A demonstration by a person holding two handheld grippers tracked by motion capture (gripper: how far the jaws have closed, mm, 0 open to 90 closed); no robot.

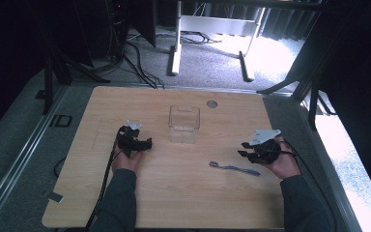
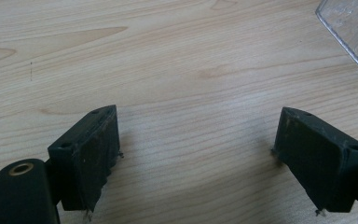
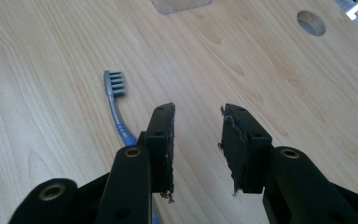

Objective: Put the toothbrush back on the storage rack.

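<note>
Toothbrush [image 1: 234, 167] lies flat on the wooden surface [image 1: 174, 203], toward the near right part, its bristled head pointing left and its blue-grey handle running right toward the right gripper [image 1: 245, 149].

Largest on the surface is a clear plastic container [image 1: 184, 123], standing upright near the middle, well apart from the toothbrush and farther from the person. A small round hole [image 1: 212, 103] sits in the surface beyond the container. Nothing lies between the toothbrush and either gripper.

Counted: one surface, one container, one toothbrush, two grippers, one hole.

Left gripper [image 1: 144, 143] is held left of the container, near it, with its jaws spread wide over bare wood; in the left gripper view a corner of the container [image 2: 354, 32] shows at the upper right, and nothing sits between the jaws. Right gripper hovers just beyond the handle end of the toothbrush, jaws parted by a moderate gap, narrower than the left's, and holding nothing. In the right gripper view the toothbrush [image 3: 115, 100] lies to the left of the jaws, its handle passing under the left one; whether they touch cannot be told.
</note>
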